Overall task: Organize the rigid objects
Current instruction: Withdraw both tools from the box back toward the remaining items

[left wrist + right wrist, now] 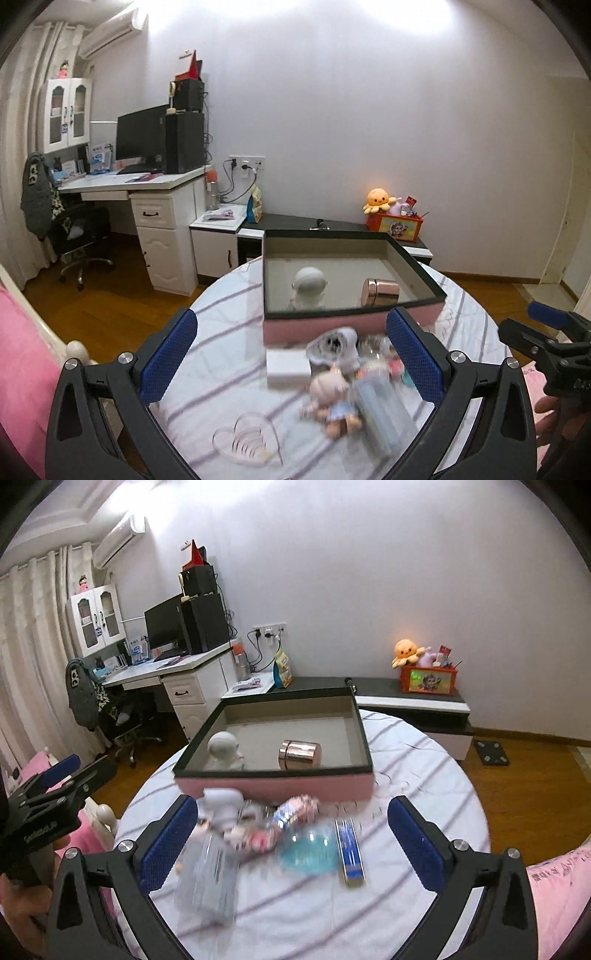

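A pink box with a dark rim stands on the round table. Inside lie a white figurine and a rose-gold cylinder. In front of it sits a blurred pile: a small doll, a clear bottle, a white block, a teal round thing and a blue flat case. My left gripper is open and empty above the pile. My right gripper is open and empty over it too.
The table wears a white striped cloth with a clear heart-shaped dish at the front. A pink bed lies at the left. A desk, an office chair and a low cabinet with toys stand behind.
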Demonstrator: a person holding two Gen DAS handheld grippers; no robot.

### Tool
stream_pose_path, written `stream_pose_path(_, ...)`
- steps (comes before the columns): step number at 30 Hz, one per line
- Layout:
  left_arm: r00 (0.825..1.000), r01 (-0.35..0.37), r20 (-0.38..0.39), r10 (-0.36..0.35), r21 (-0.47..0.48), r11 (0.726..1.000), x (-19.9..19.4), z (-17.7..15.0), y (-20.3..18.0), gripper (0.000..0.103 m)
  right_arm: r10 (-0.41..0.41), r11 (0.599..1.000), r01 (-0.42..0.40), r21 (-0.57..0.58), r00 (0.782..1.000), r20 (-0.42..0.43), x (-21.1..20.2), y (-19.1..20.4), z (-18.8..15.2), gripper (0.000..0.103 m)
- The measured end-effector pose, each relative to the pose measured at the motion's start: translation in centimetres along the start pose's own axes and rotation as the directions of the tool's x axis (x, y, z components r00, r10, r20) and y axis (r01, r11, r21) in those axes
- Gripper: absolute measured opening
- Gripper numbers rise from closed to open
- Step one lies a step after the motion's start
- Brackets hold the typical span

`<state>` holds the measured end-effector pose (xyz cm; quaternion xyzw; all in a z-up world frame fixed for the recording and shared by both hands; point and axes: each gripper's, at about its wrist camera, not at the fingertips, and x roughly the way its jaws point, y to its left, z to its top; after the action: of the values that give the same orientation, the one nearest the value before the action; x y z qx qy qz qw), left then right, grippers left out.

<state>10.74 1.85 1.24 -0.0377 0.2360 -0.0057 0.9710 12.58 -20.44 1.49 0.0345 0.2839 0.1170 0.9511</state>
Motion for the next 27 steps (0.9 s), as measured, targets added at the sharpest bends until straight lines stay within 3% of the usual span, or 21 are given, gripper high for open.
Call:
stream_pose_path(13, 1.0, 0.0, -0.013, 0.0, 0.015, 1.0, -5.5, -4.7, -1.2, 0.103, -0.092, 0.996, 0.092, -0.001, 0.994, 0.059, -4.9, 1.3, -5.1, 0.103)
stream_pose_path(27, 1.0, 0.004, -0.014, -0.004, 0.001, 1.0, -7.0, -5.3, -1.4, 0.103, -0.071, 0.997, 0.072, -0.013, 0.995, 0.067, -5.4, 2.2, -5.7, 0.103)
